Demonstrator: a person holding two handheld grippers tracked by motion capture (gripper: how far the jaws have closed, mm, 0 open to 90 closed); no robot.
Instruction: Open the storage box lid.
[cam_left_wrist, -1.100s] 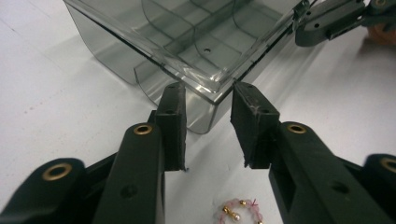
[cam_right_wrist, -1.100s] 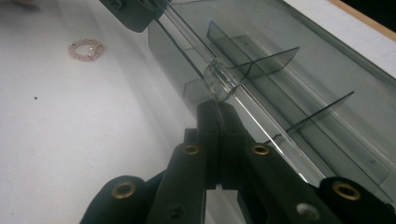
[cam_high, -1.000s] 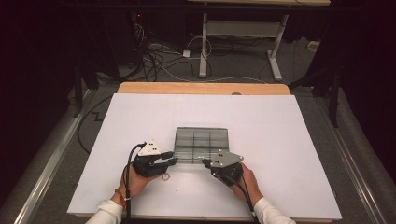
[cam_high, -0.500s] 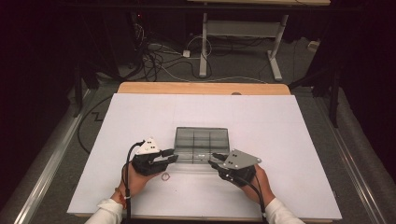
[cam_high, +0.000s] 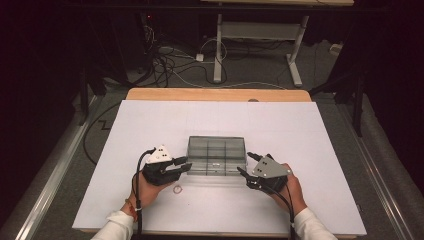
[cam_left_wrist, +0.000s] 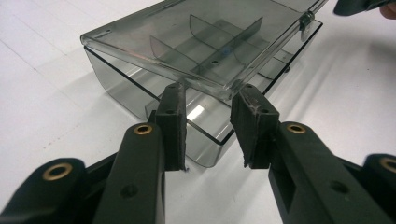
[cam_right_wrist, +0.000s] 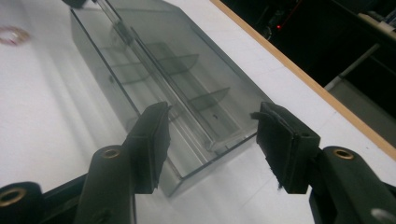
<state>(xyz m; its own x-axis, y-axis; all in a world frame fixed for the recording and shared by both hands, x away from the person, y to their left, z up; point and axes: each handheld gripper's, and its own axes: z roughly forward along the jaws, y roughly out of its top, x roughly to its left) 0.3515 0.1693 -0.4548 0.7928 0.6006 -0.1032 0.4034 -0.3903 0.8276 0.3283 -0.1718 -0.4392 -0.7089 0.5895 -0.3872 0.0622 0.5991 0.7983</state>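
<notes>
A smoky clear compartment box (cam_high: 216, 152) lies in the middle of the white table. My left gripper (cam_high: 184, 164) sits at its front left corner, jaws open. In the left gripper view, the lid (cam_left_wrist: 187, 42) stands slightly raised off the base, and its front corner lies between the open pads (cam_left_wrist: 170, 121) of my left gripper (cam_left_wrist: 210, 91). My right gripper (cam_high: 246, 163) is at the box's front right corner, open. In the right gripper view, my right gripper (cam_right_wrist: 212, 112) frames the end of the box (cam_right_wrist: 154, 56) without touching it.
A small ring (cam_high: 177, 189) lies on the white table sheet (cam_high: 310, 130) just in front of the left gripper; it is also at the far left in the right gripper view, ring (cam_right_wrist: 11, 33). The wooden table edge (cam_high: 215, 94) runs along the back. Cables lie on the floor beyond.
My right gripper has drawn back to the right, from the box's front edge to its right corner. The left gripper has stayed put at the left corner.
</notes>
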